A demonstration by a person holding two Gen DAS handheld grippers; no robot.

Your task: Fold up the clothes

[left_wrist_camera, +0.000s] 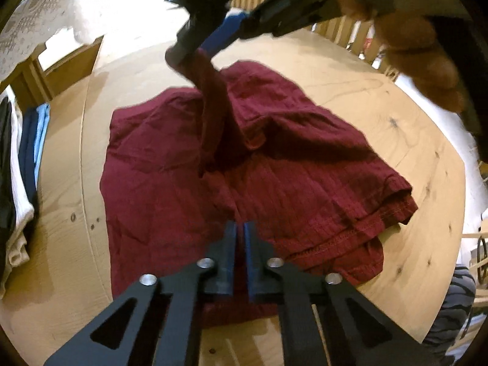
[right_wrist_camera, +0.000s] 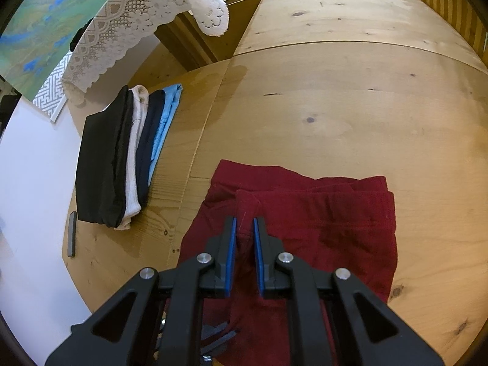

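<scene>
On the pale knotty wooden table [right_wrist_camera: 335, 97], a maroon ribbed garment [left_wrist_camera: 189, 164] lies rumpled and part-folded, filling the middle of both wrist views. The left gripper [left_wrist_camera: 241, 231] hovers at the cloth's near edge, at six o'clock, its jaws clenched almost together; a sliver of red shows between the blue pads, though whether fabric is pinched there is hard to tell. The right gripper [right_wrist_camera: 244, 228] clamps a raised fold of the garment, which hangs in a twisted rope from its tip at twelve o'clock in the left view. A hand [left_wrist_camera: 418, 48] behind it is blurred and cut off. At nine o'clock sits a stack of folded clothes [right_wrist_camera: 122, 155], black, cream, navy and light blue; a white lace cloth [right_wrist_camera: 146, 15] drapes beyond.
</scene>
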